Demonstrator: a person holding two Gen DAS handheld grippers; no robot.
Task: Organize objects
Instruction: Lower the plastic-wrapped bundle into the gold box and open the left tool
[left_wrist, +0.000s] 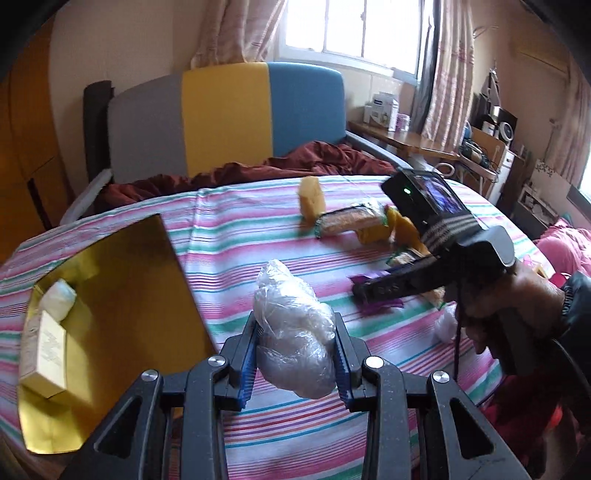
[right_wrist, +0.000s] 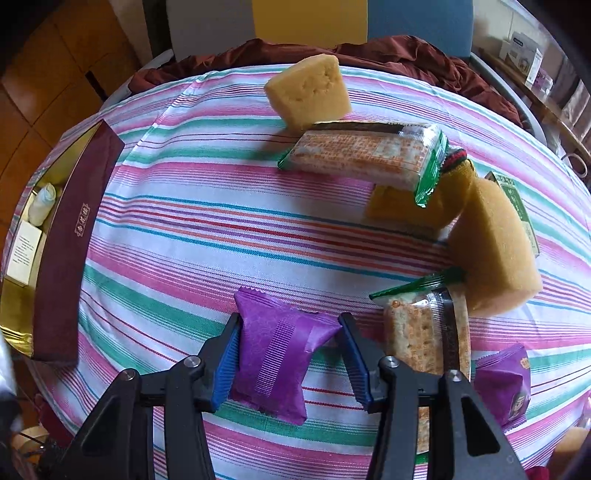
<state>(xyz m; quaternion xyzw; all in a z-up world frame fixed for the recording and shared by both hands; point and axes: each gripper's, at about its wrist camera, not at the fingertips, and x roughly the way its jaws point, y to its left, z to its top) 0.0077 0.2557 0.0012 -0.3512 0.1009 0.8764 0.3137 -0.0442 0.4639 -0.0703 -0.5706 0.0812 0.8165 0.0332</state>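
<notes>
While both grippers sit over the striped cloth (right_wrist: 192, 236), left gripper (left_wrist: 297, 354) clamped on clear bag (left_wrist: 291, 332), right gripper (right_wrist: 290, 354) clamped on purple packet (right_wrist: 280, 354), gold box (left_wrist: 122, 295) far left.

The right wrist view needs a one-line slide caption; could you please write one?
Right gripper clamps a purple snack packet above the striped tablecloth, cracker packs and sponges nearby.

box (right_wrist: 66, 236) left on table (right_wrist: 207, 236) | snacks (right_wrist: 369, 155) right
</notes>
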